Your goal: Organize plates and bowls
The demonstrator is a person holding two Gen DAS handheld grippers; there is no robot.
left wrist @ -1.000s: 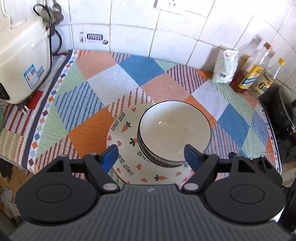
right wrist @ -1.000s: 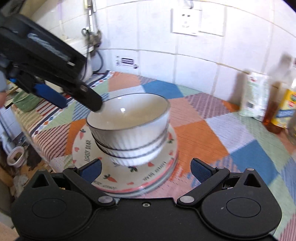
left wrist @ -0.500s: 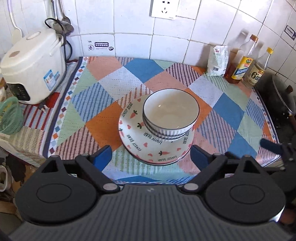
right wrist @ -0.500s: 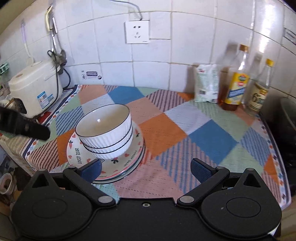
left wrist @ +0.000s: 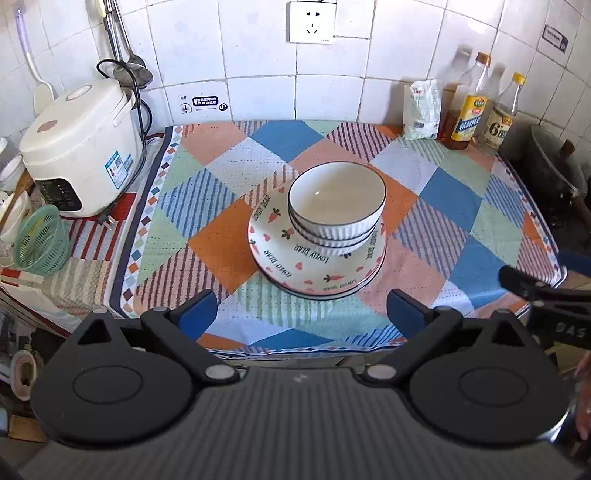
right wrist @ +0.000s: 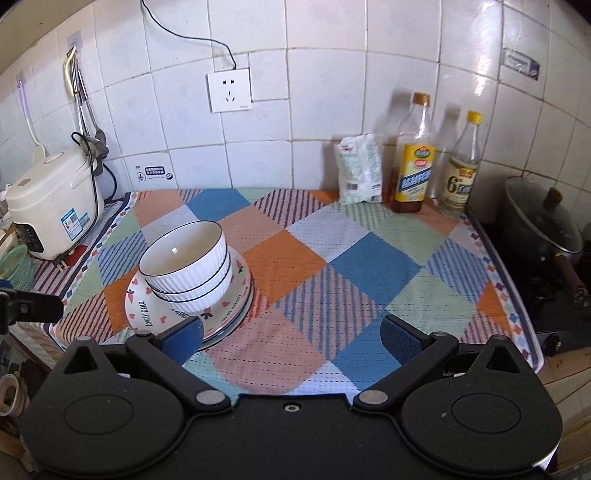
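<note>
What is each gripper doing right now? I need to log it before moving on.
Left gripper: open, jaws have just been opening, nothing between them.
Right gripper: open, holding nothing.

Glossy glazed ceramic bowls (left wrist: 337,206) sit on glossy printed plates (left wrist: 295,266), over a matt woven cloth (left wrist: 221,251). At ten o'clock stands a smooth plastic cooker (left wrist: 79,147); at one o'clock, clear glass bottles (left wrist: 471,103) against shiny wall tiles (left wrist: 258,55).

White tiled wall (left wrist: 258,55) (one socket (left wrist: 312,22)) behind patchwork-covered counter (left wrist: 221,240).

Bowls (left wrist: 337,195) on plates (left wrist: 273,254), mid-cloth (left wrist: 221,243)
</note>
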